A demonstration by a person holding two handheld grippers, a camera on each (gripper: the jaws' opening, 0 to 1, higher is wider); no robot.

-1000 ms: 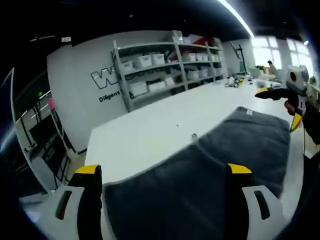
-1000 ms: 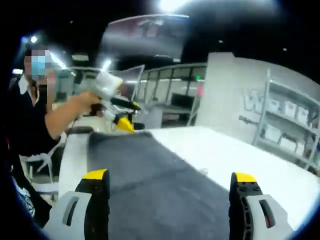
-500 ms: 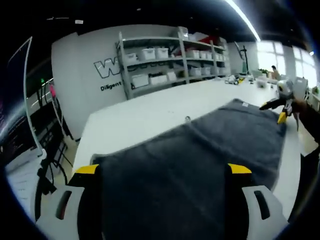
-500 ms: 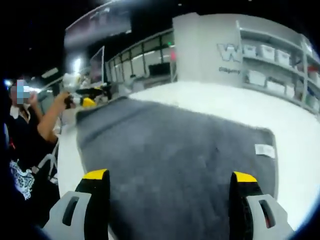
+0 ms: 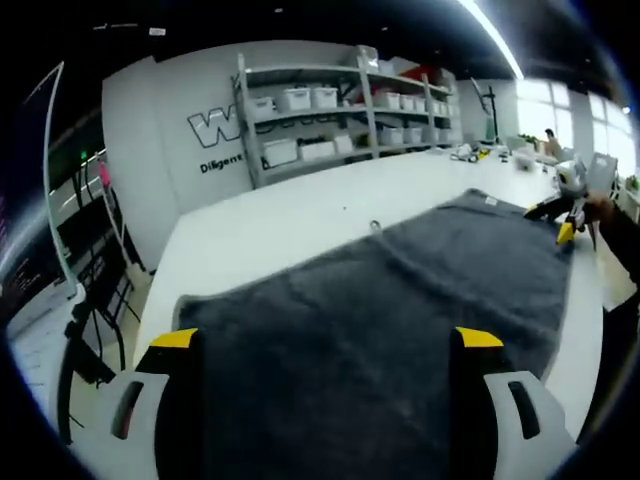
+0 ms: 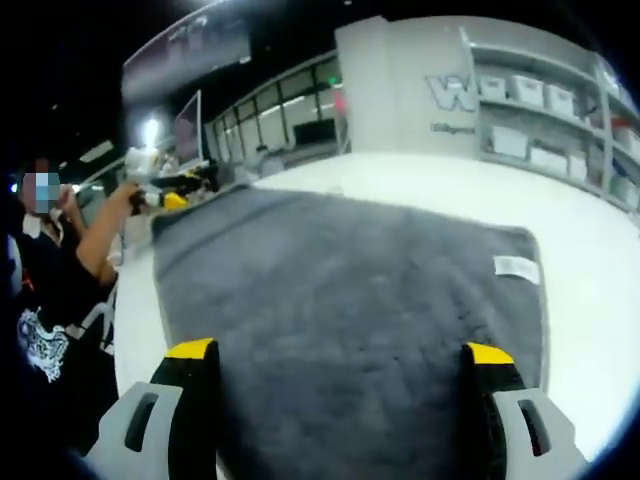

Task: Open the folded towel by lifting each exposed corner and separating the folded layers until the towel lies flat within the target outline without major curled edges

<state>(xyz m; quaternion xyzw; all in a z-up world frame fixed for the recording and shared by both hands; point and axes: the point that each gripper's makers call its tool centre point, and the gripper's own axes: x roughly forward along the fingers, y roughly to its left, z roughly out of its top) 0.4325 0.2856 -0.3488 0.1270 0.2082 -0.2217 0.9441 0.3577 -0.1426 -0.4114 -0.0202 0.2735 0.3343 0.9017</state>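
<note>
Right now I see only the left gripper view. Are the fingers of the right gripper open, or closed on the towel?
Observer: Open: the right gripper has its fingers wide apart over the towel, gripping nothing.
Operator: Any fold left near that end?
Observer: None that I can see; it lies as one flat layer there.
Operator: And the edge by the white label?
Observer: The label lies flat, beside a smooth edge on the white table.

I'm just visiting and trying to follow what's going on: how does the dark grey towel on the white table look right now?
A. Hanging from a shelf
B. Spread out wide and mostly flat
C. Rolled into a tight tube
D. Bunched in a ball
B: the grey towel lies spread across the white table, its small white label near one corner.
</note>
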